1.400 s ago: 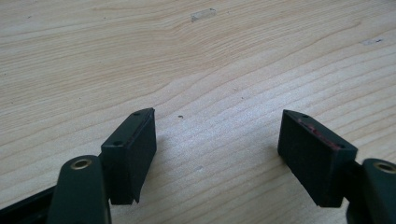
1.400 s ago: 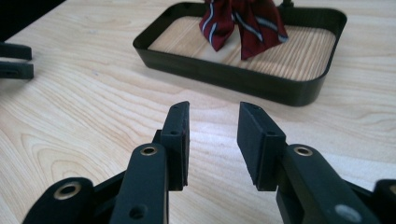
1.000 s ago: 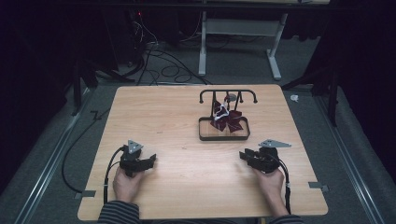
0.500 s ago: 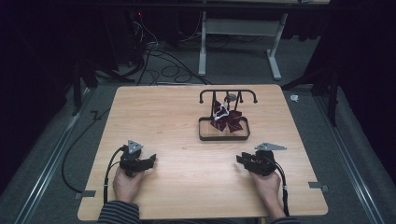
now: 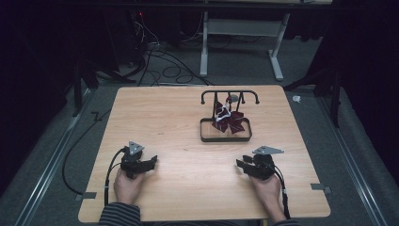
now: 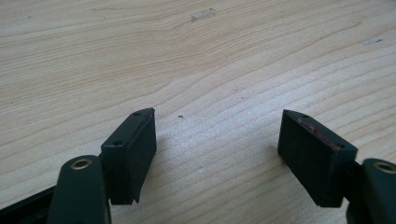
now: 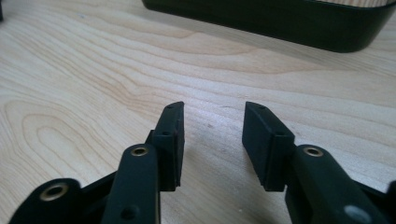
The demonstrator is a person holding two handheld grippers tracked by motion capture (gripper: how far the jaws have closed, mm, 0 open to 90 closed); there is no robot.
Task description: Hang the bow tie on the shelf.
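A black oval tray [image 5: 207, 135] with a black rail over its back stands on the wooden table [image 5: 179, 108], right of centre. Dark red, pinwheel-like pieces [image 5: 229, 123] and something white lie in it. My left gripper [image 5: 153, 163] rests at the near left, held by a hand. Its jaws stand wide open over bare wood in the left gripper view [image 6: 217, 135]. My right gripper [image 5: 239, 164] rests at the near right, short of the tray. Its jaws have just been opening, and nothing is between them [image 7: 212, 126]. The tray's dark wall [image 7: 280, 21] lies ahead of them.
Cables [image 5: 155, 56] and a white desk frame [image 5: 240, 42] are on the grey floor beyond the table. Tape tabs [image 5: 321, 188] mark the table's near corners. Bare wood lies between the two grippers and left of the tray.
The right gripper has shifted slightly left and toward the near edge. The left gripper and the tray have stayed put.
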